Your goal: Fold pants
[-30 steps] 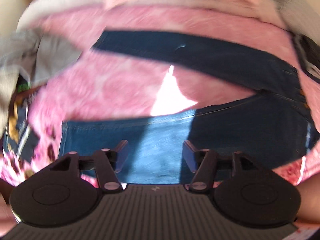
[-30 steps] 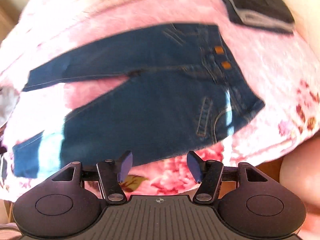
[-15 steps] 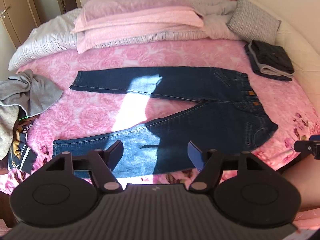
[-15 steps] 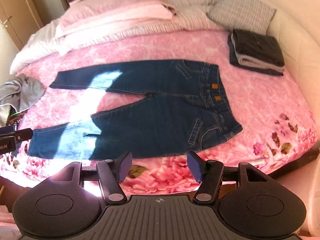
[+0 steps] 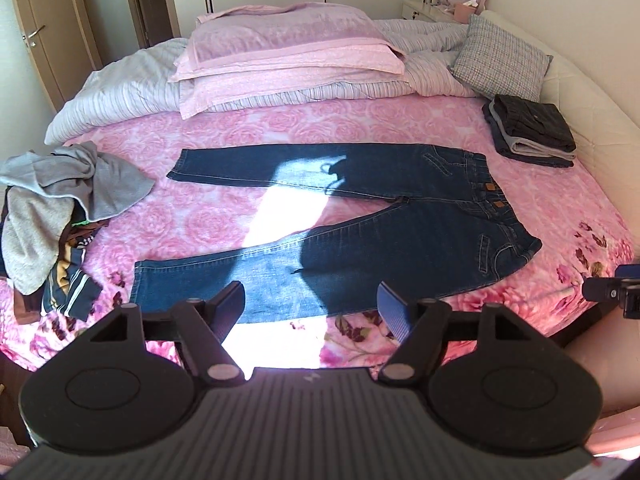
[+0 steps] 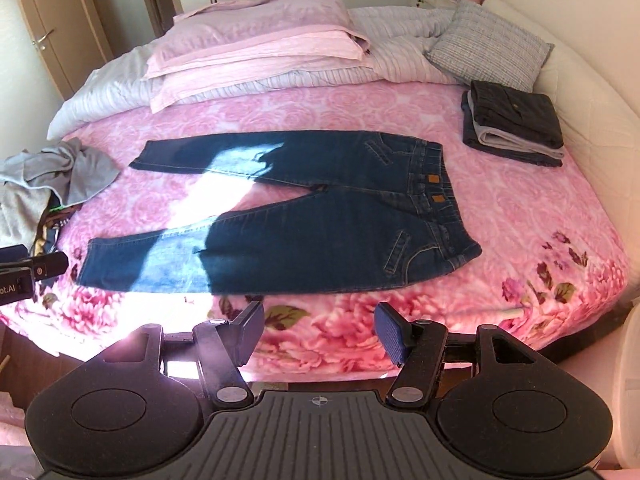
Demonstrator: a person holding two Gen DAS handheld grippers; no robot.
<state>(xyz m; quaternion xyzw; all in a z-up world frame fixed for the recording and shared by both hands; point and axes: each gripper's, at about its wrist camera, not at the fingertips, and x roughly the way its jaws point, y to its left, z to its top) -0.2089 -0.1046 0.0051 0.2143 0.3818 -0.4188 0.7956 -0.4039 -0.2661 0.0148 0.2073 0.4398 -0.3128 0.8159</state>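
Dark blue jeans (image 5: 400,240) lie flat on the pink flowered bed cover (image 5: 240,140), waist to the right, both legs spread apart toward the left. A strip of sunlight crosses both legs. My left gripper (image 5: 311,294) hovers above the near bed edge, over the lower leg, open and holding nothing. In the right wrist view the jeans (image 6: 320,240) lie beyond my right gripper (image 6: 320,312), which is open and empty above the bed's front edge. Neither gripper touches the cloth.
A folded stack of dark clothes (image 5: 528,132) sits at the bed's right side. A loose heap of grey and striped garments (image 5: 52,200) lies at the left edge. Pink pillows (image 5: 288,48) and a grey cushion (image 5: 500,64) fill the far end.
Both grippers have pulled up and back from close over the jeans, so the whole bed now shows. The left jaws stand a little wider. The jeans have not moved.
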